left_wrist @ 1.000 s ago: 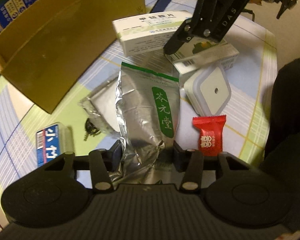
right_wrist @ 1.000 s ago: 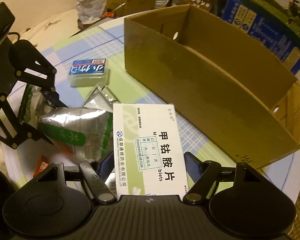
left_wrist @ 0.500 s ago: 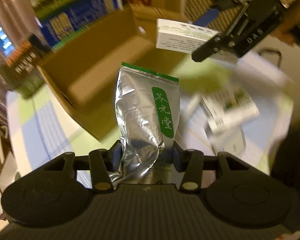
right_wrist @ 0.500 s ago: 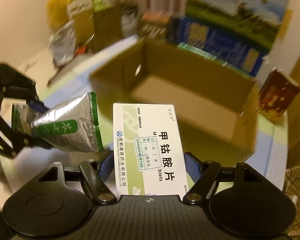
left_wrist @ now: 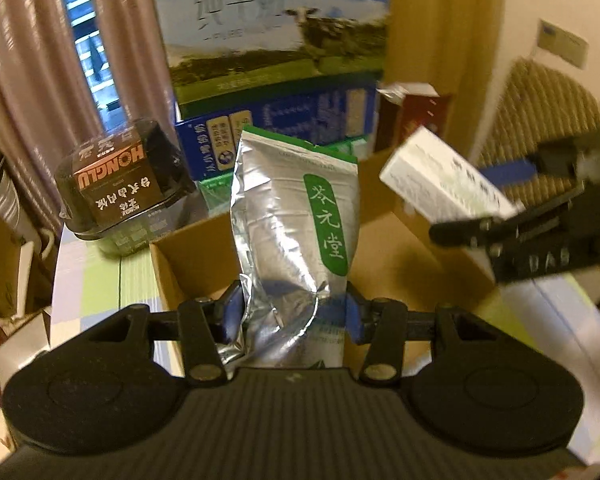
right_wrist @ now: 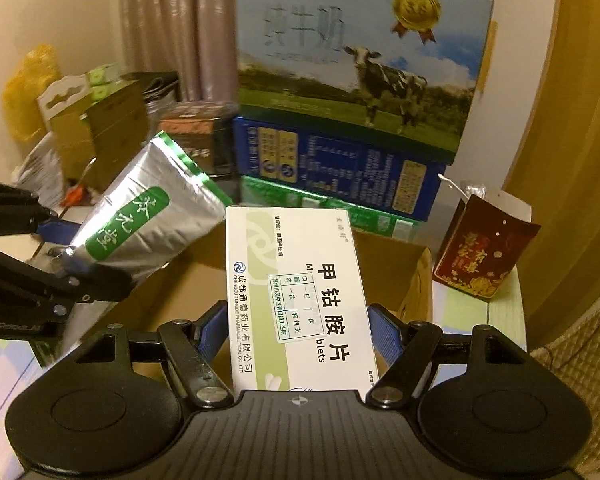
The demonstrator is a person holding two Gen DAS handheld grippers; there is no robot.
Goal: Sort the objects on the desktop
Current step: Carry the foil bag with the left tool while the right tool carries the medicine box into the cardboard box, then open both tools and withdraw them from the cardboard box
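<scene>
My left gripper [left_wrist: 294, 312] is shut on a silver foil pouch [left_wrist: 296, 216] with a green label and holds it up over the open cardboard box [left_wrist: 384, 240]. My right gripper [right_wrist: 298, 332] is shut on a white medicine box [right_wrist: 300, 296] and holds it above the same cardboard box [right_wrist: 396, 272]. The pouch [right_wrist: 148, 216] and the left gripper [right_wrist: 52, 272] show at the left of the right wrist view. The medicine box [left_wrist: 440, 176] and the right gripper [left_wrist: 512, 232] show blurred at the right of the left wrist view.
Stacked milk cartons [right_wrist: 352, 80] stand behind the cardboard box. A dark tin [left_wrist: 124, 184] sits at its far left and a red packet [right_wrist: 484, 256] at its right. Bags and small boxes [right_wrist: 72, 120] crowd the far left.
Both grippers lifted their items off the table and carried them up over the cardboard box. The views tilted up from the tabletop to the box and the cartons behind.
</scene>
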